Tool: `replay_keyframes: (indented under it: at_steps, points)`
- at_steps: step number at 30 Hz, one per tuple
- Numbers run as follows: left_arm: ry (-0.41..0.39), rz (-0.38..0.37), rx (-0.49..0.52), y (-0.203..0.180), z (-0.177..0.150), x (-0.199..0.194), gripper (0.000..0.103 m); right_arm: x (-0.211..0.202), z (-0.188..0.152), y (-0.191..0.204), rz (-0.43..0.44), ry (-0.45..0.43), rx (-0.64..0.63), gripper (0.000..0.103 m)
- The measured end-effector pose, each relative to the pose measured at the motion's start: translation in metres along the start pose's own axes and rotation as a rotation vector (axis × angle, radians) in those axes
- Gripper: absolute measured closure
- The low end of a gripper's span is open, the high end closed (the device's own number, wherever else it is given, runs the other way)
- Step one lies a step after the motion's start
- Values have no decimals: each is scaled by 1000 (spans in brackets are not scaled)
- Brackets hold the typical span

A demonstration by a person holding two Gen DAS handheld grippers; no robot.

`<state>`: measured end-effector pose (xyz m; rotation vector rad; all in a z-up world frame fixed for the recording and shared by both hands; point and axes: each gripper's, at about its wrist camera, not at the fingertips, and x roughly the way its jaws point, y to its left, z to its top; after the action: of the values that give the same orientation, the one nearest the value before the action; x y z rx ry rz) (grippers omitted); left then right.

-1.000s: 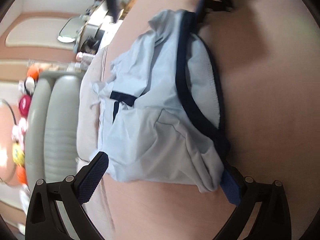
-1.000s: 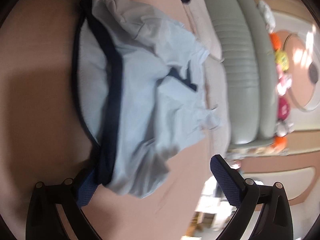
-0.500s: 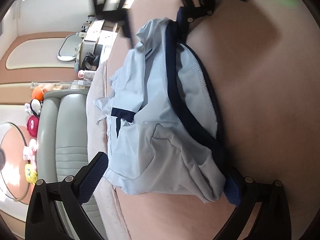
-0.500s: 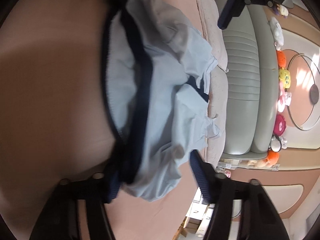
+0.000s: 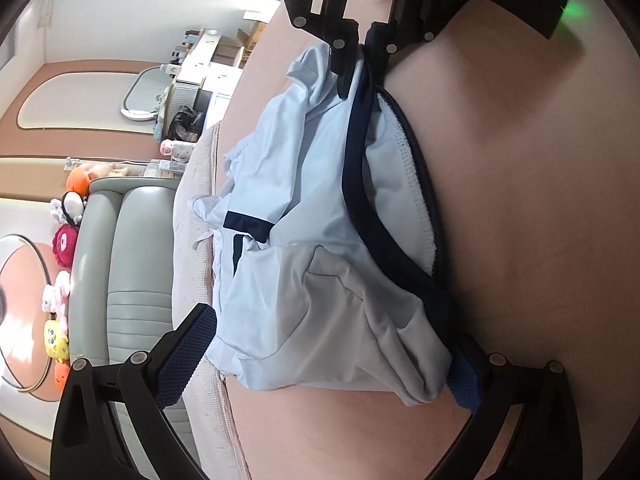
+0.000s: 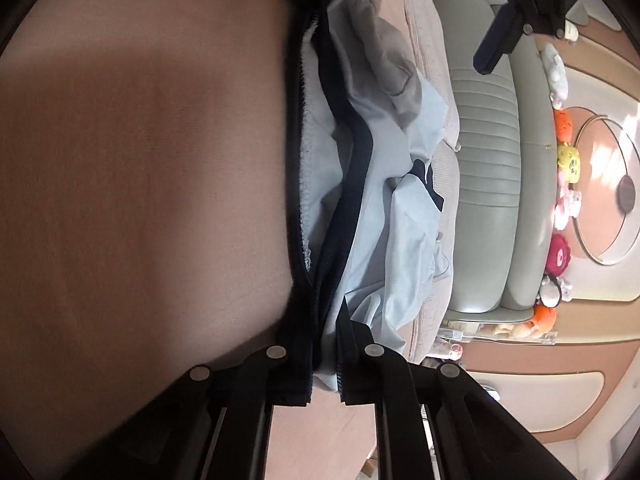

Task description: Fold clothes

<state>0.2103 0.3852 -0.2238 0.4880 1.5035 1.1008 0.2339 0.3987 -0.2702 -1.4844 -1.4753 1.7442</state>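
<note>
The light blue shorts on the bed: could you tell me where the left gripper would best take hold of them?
Grip the light blue shorts at the navy waistband corner beside the left gripper, coming from that near end. The band is the firmest edge, and the right gripper is shut on its opposite end, so it should lift evenly.

Bare bedsheet (image 5: 540, 208) beside shorts (image 5: 304, 280); headboard (image 5: 132, 264) beyond.

Place: a home bedroom.
Bed: pink sheet (image 5: 540, 208) with a padded grey-green headboard (image 5: 136, 264) along one edge.
Toys: row of plush toys (image 5: 64, 240) behind the headboard.
Furniture: dresser (image 5: 196, 80) crowded with bottles, by the wall.
</note>
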Motion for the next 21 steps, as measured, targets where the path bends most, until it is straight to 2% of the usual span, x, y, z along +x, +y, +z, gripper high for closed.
replay_keyframes:
  at_steps: [2,3,5,7,9,11,13,16,21]
  points:
    - [0,-14,6,-1,0,-2,3,-1,0,2,-2,5,-7,92]
    - [2,-26,17,-2,1,-3,9,-1,0,2,0,5,-6,92]
    - [10,-61,52,-8,2,-7,29,-1,-2,2,8,-1,3,92]
    - [20,-110,79,-16,2,-13,71,-2,-2,2,9,-1,3,92]
    - [18,-119,115,-31,-1,-18,89,-2,-1,4,5,4,-7,92]
    - [13,-82,141,-41,-2,-19,92,-3,0,5,4,7,-12,92]
    - [19,-72,123,-43,-2,-20,93,-4,0,5,6,3,-5,92]
    - [26,-110,72,-35,-1,-19,93,-4,-1,4,8,-2,1,92]
    - [54,-138,59,-31,3,-19,93,-4,2,0,36,19,-4,92]
